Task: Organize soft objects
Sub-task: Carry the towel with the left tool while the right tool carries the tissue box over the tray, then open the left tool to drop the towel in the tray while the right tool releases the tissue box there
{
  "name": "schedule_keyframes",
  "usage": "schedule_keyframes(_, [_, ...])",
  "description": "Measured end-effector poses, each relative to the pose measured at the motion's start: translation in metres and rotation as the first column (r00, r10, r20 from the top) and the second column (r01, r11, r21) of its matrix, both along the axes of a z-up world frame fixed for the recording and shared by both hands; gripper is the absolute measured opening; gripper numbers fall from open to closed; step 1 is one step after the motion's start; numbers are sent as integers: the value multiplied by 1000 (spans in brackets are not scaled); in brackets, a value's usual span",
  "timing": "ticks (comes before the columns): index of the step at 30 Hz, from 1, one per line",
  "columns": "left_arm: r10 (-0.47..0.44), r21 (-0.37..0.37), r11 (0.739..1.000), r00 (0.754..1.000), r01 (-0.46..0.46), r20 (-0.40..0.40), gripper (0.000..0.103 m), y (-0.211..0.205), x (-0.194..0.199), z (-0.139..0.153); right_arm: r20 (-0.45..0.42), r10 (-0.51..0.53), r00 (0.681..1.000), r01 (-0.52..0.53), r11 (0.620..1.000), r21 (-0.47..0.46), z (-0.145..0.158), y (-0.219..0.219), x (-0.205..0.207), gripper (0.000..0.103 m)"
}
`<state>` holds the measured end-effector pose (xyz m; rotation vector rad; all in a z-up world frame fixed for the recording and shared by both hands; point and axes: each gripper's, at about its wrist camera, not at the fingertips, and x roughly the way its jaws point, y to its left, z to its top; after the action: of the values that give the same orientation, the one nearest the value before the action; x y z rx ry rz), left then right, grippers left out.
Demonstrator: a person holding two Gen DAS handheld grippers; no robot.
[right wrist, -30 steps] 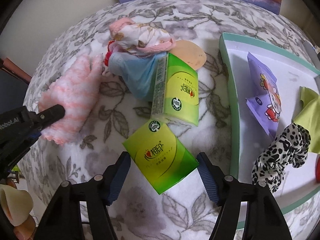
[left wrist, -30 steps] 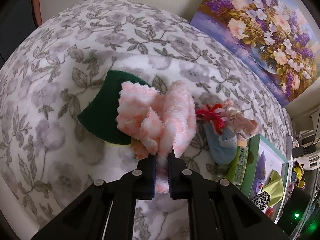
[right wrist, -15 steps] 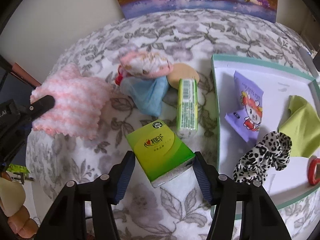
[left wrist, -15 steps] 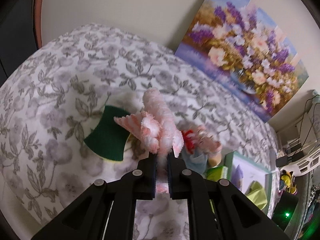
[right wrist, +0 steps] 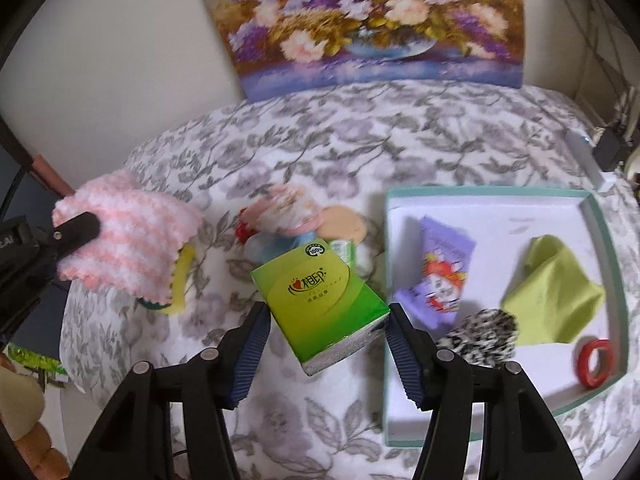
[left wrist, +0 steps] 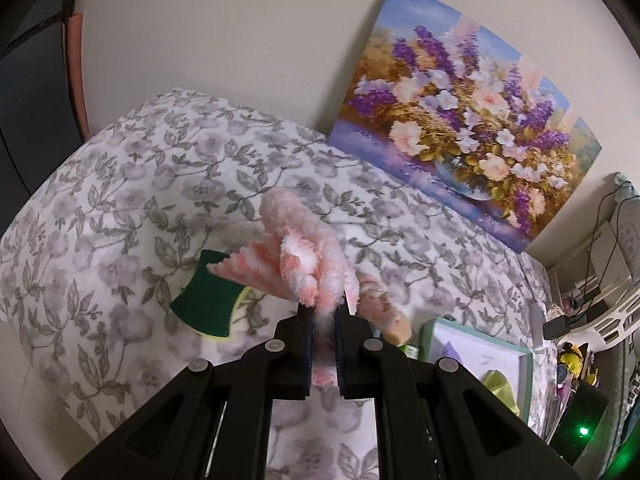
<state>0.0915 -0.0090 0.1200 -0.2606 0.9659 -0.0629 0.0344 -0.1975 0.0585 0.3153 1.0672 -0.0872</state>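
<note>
My left gripper [left wrist: 323,312] is shut on a fluffy pink-and-white cloth [left wrist: 304,256], which hangs in the air above the floral bedspread [left wrist: 120,208]. A green-and-yellow sponge [left wrist: 208,300] lies below it on the spread. From the right wrist view the same cloth [right wrist: 132,240] hangs at the left, over the sponge's yellow edge [right wrist: 182,280]. My right gripper [right wrist: 326,314] is shut on a green tissue pack [right wrist: 320,292], held tilted above the spread with a blue pad at each side.
A teal-rimmed white tray [right wrist: 600,216] at the right holds a purple packet [right wrist: 436,276], a lime cloth [right wrist: 556,288], a leopard scrunchie [right wrist: 480,332] and a red tape roll [right wrist: 596,362]. A pile of floral fabric [right wrist: 284,212] lies mid-bed. A flower painting [right wrist: 368,20] leans on the wall.
Both grippers have risen with their loads. The pink cloth came up off the sponge. The right jaws narrowed onto the tissue pack and lifted it clear of the second pack.
</note>
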Motion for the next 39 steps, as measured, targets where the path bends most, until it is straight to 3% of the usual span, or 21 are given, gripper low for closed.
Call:
schedule_keyframes(7, [-55,-9,998,998,55,29,9,-41,-10,17,18,-108,994,108,994,-15,3,-44,-13,62])
schedule_keyframes(14, [-161,-18,987,985,163,56,9,-91,-23,5,-10,-226,974,226,974,-15,-8,-92,-28,62])
schedule_keyframes(21, [-305,26,952,948,304,85,9,-139,-44,-8,-39,-327,944,327,945,2,-20,-135,-48,62])
schedule_keyframes(33, [-442,-35,892,887,450,138,9,-190,-64,3,-55,-466,883,467,884,-1,-29,-197,-93,62])
schedule_keyframes(39, [-504,20,864,862,504,57,10,-220,-65,-31,-122,-439,890,439,898,-22,-47,-198,-90,62])
